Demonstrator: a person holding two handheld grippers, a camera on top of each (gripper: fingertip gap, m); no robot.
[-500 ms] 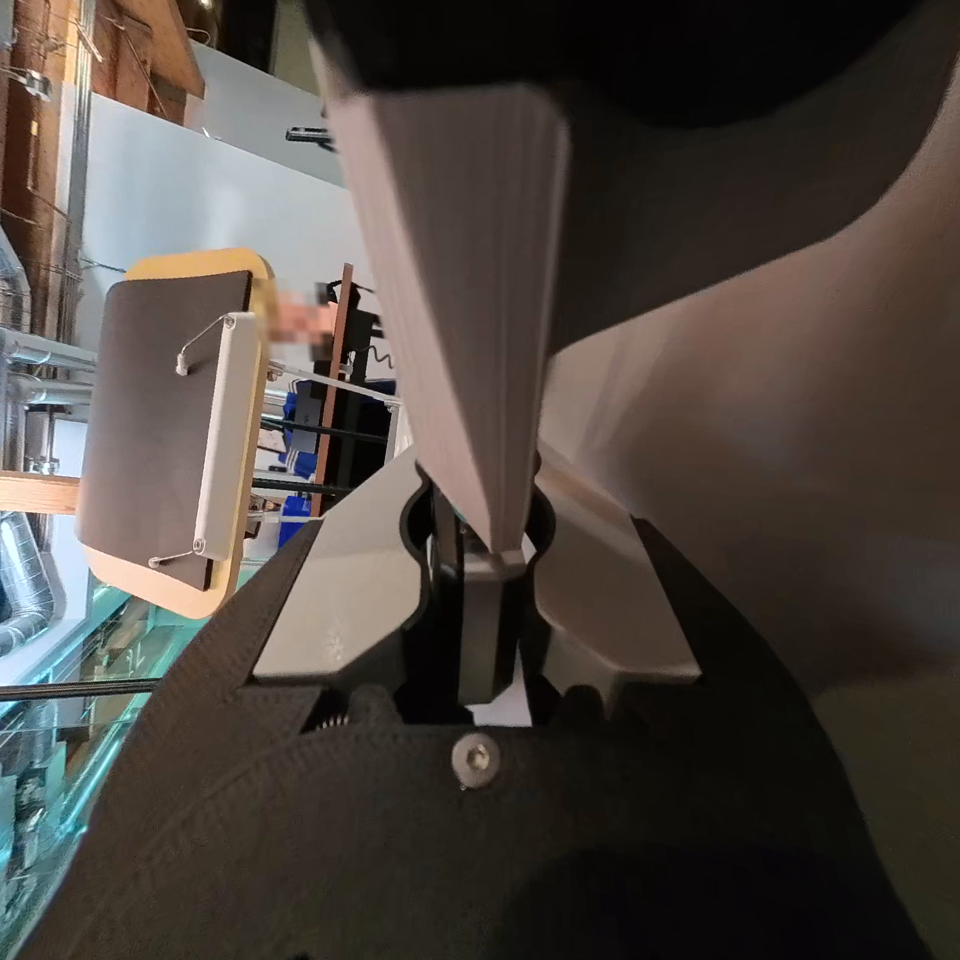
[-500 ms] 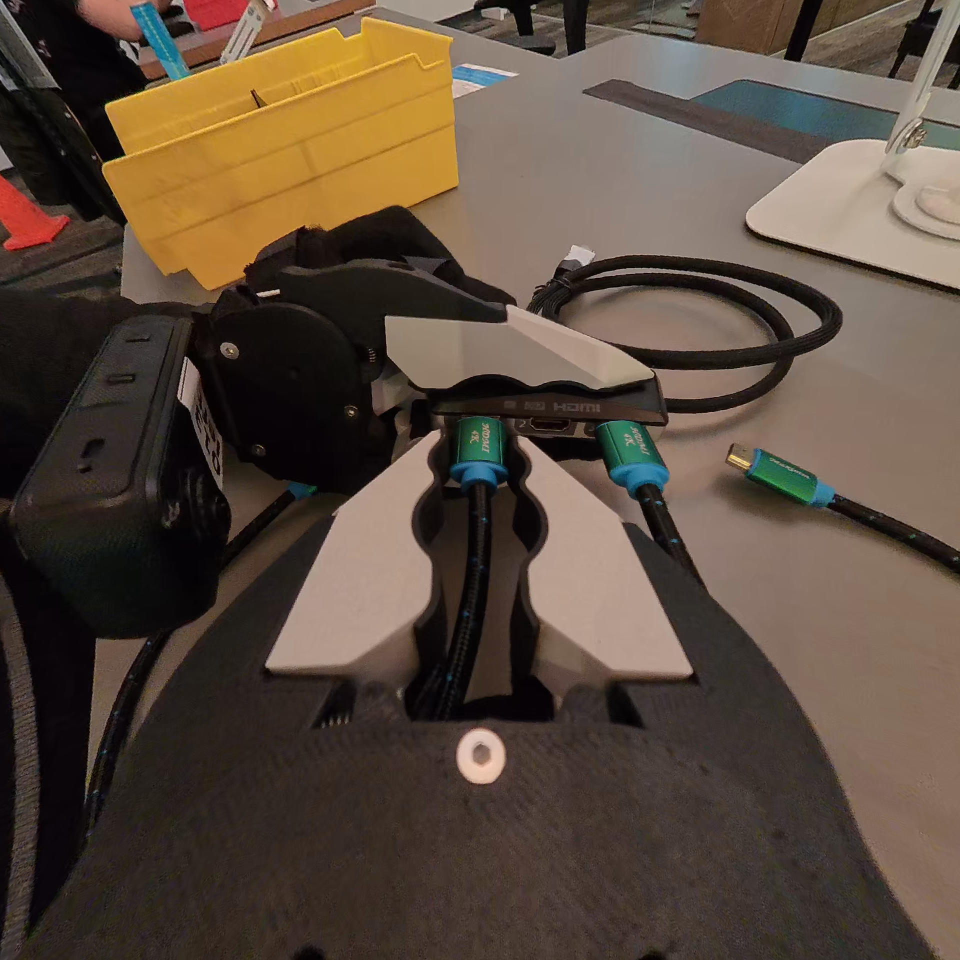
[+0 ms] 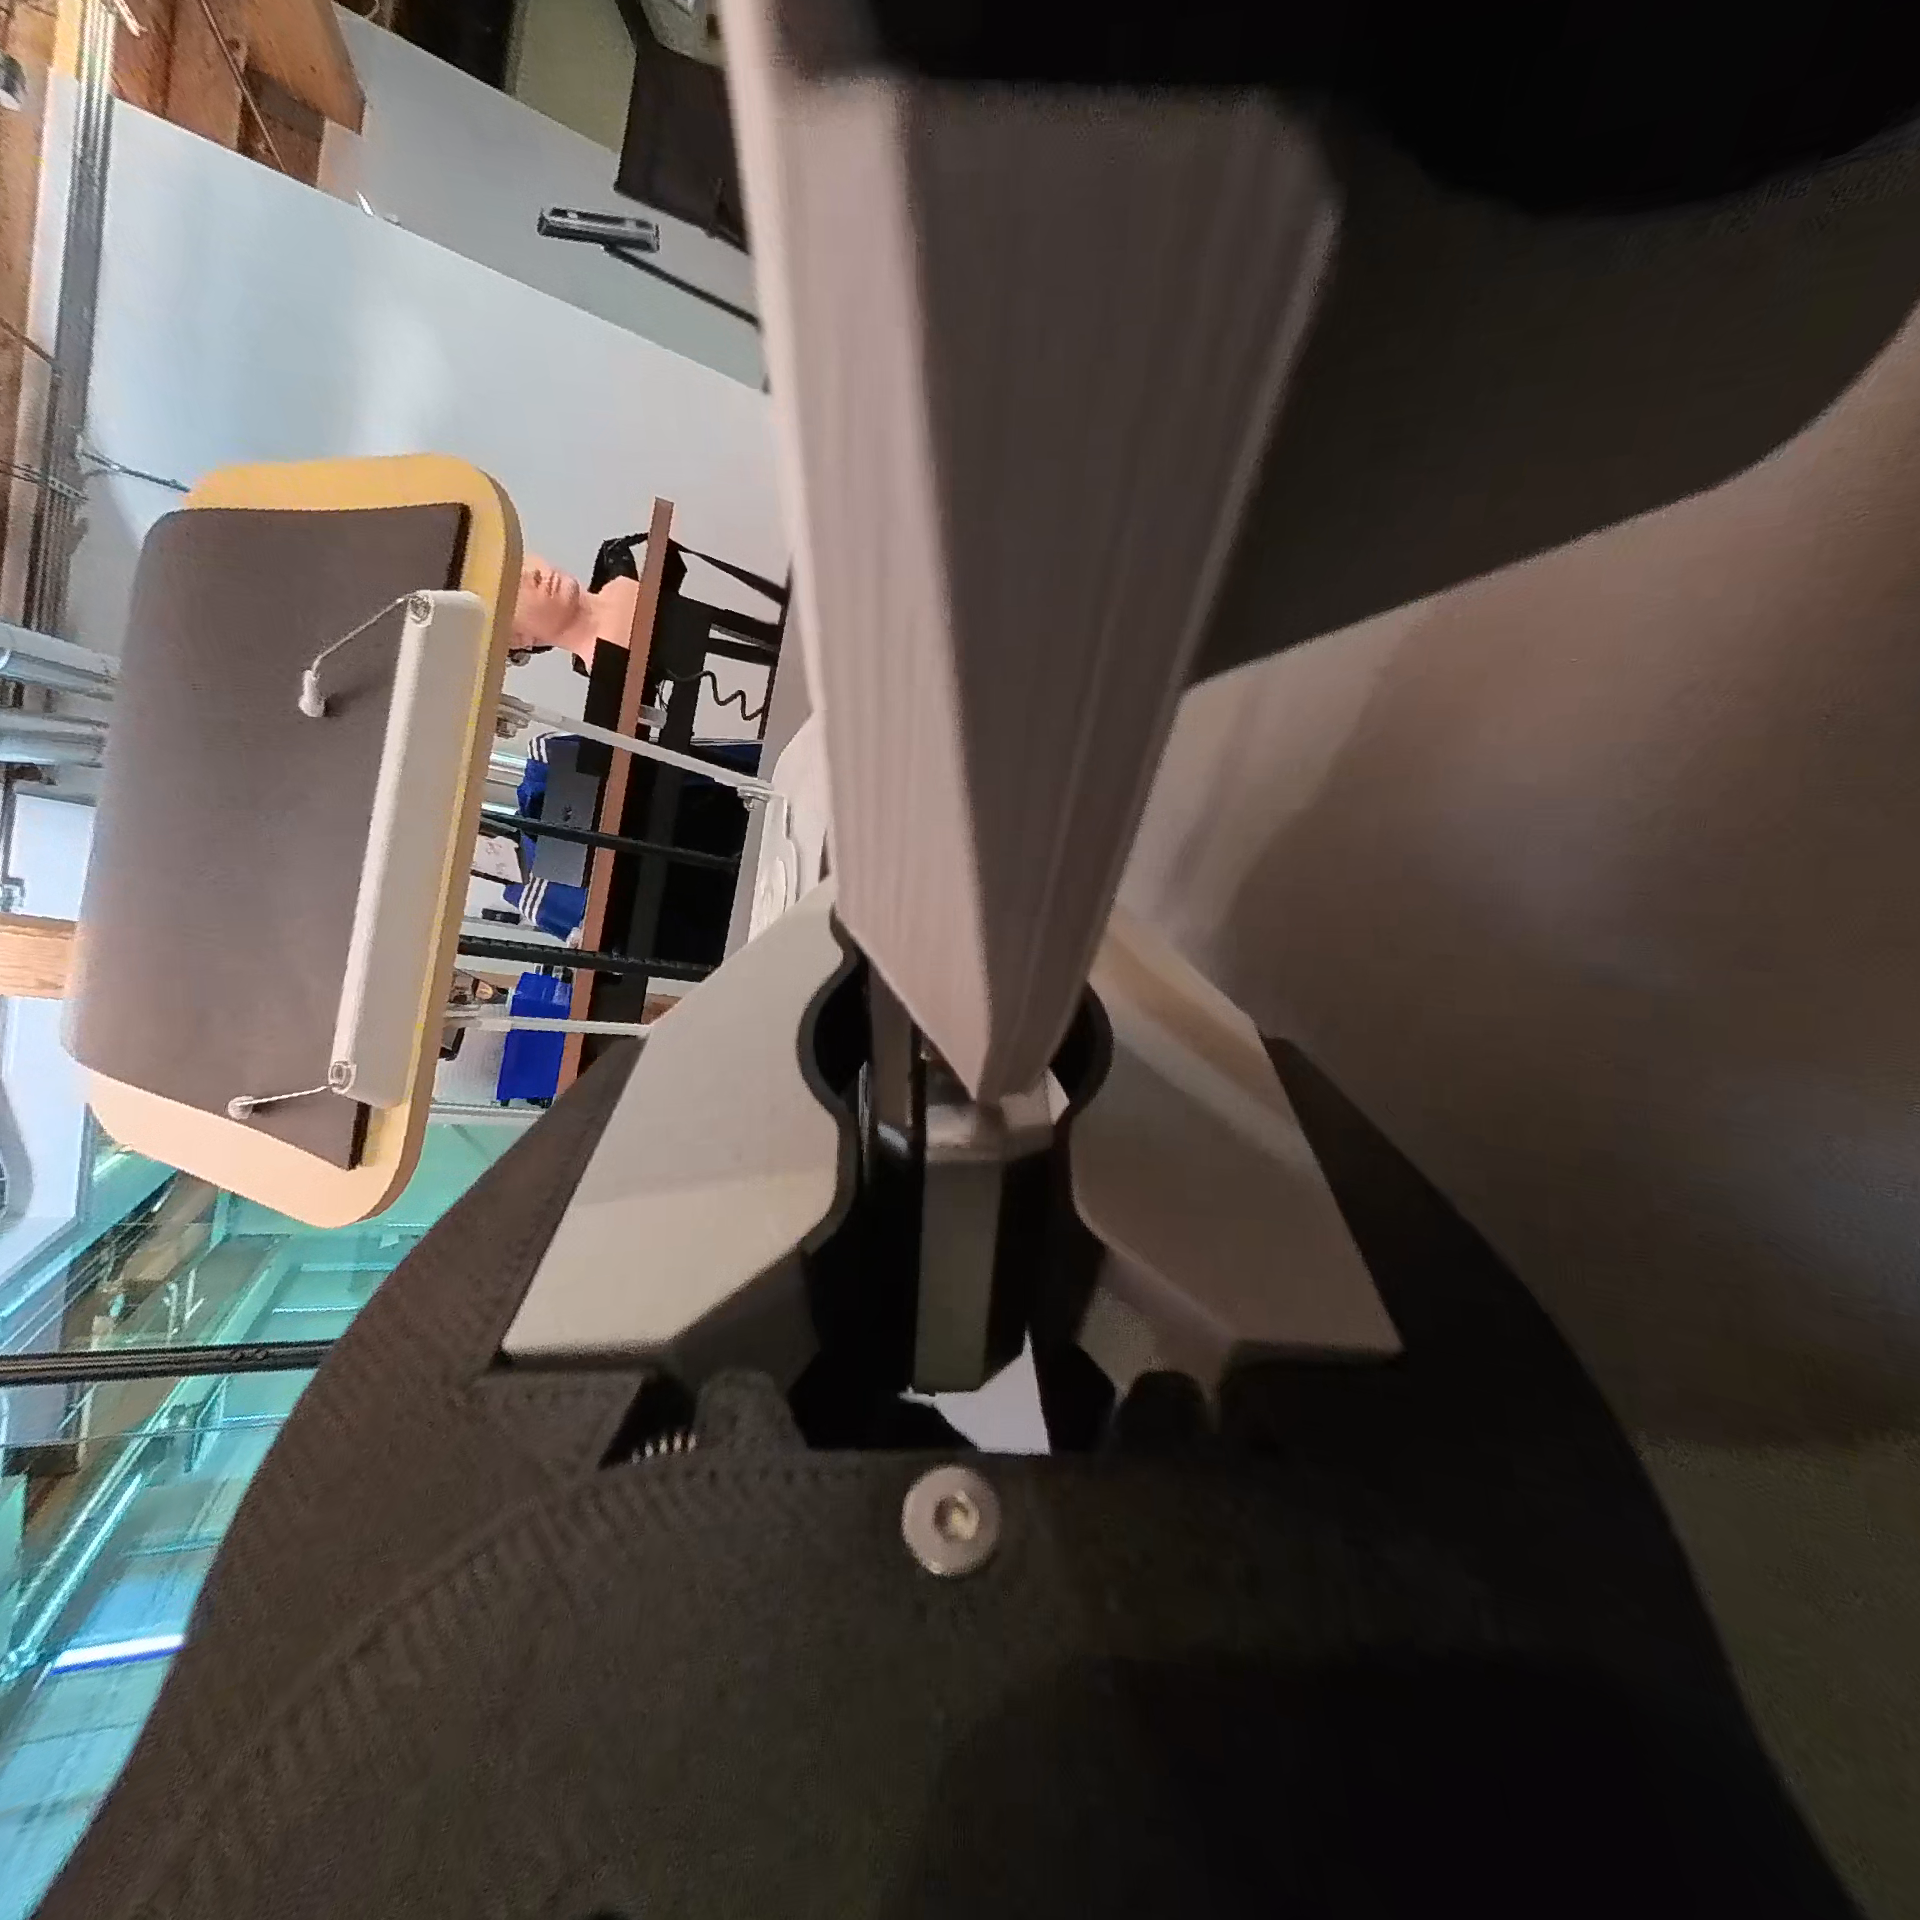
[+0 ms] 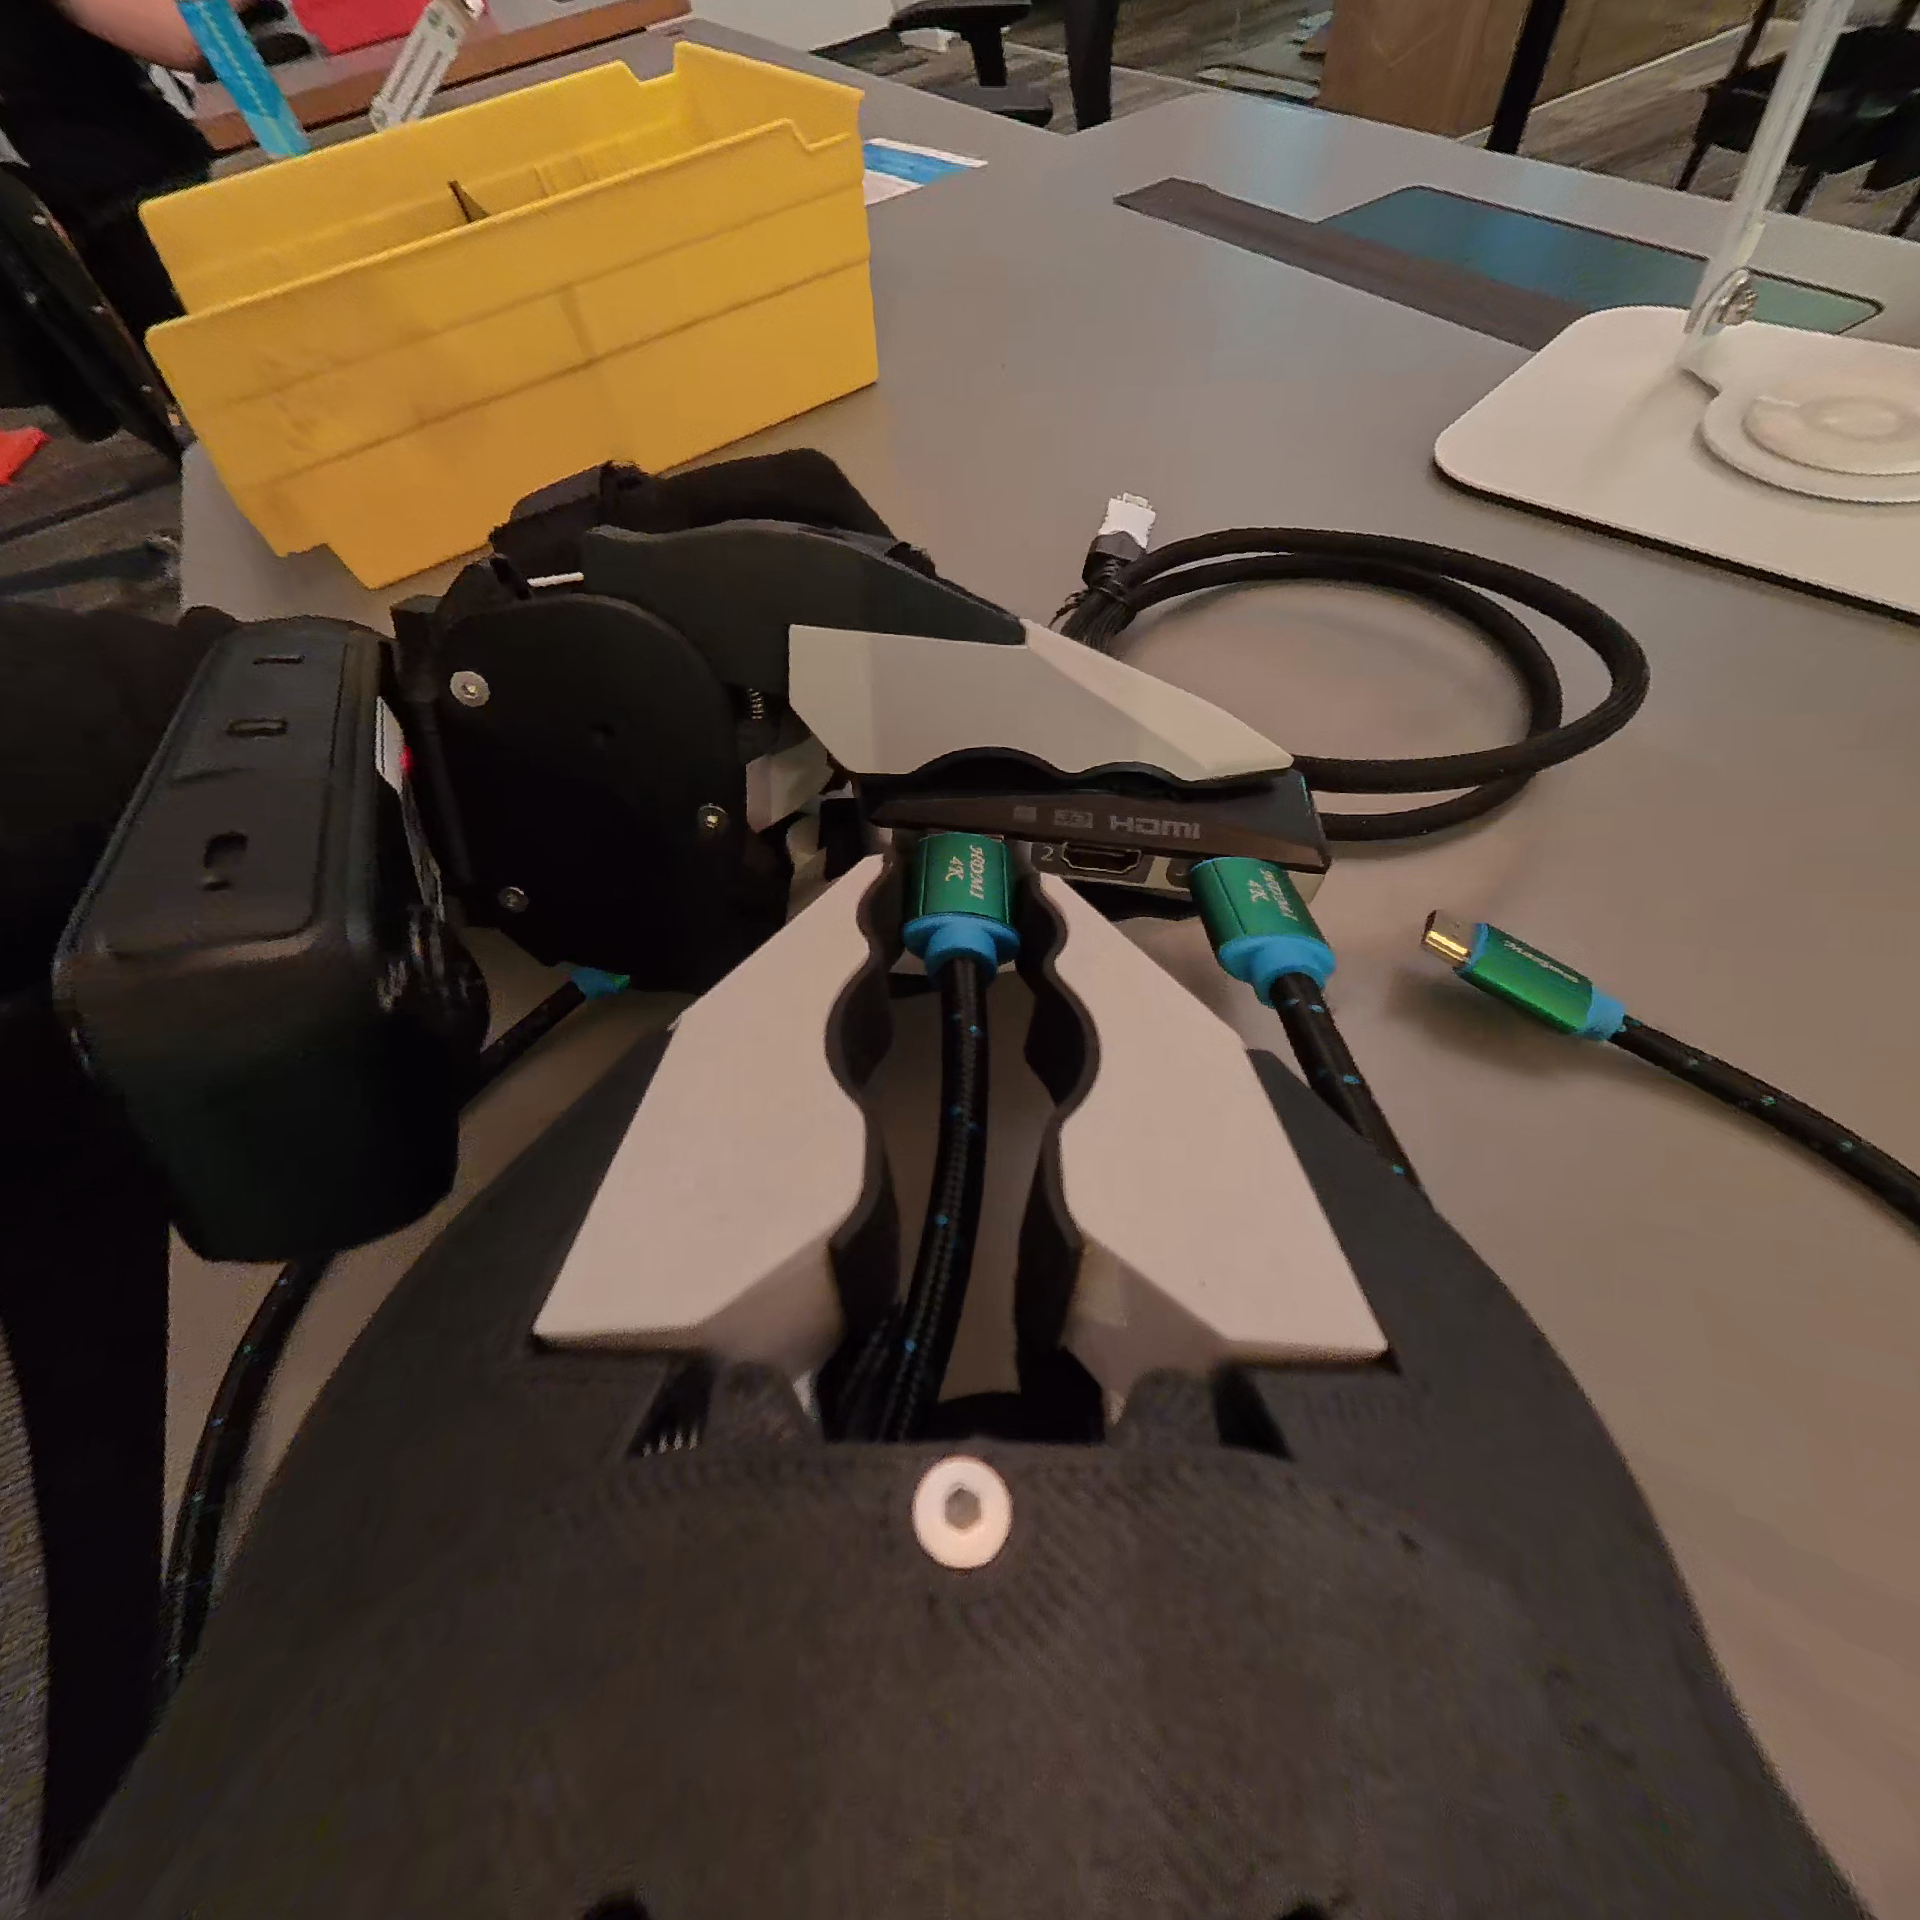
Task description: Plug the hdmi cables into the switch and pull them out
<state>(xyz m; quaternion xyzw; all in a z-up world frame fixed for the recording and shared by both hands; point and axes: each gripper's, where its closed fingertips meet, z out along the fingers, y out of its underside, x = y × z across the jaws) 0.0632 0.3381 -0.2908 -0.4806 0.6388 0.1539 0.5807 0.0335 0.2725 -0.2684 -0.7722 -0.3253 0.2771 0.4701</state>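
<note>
The left gripper [image 4: 1091, 774], turned on its side, pinches the switch [image 4: 1101, 826] on the grey table [image 4: 1143, 395]. The right gripper [image 4: 961, 935] sits around the left plug [image 4: 954, 888], which is seated in the switch; its fingers [image 4: 727, 1122] look narrowly parted, though whether they touch the plug is hard to tell. A second plug [image 4: 1252, 914] is also seated, with an empty port between them. A third plug [image 4: 1522, 977] lies loose to the right. A black coiled cable [image 4: 1455, 665] and yellow bin [image 4: 520, 312] lie behind.
</note>
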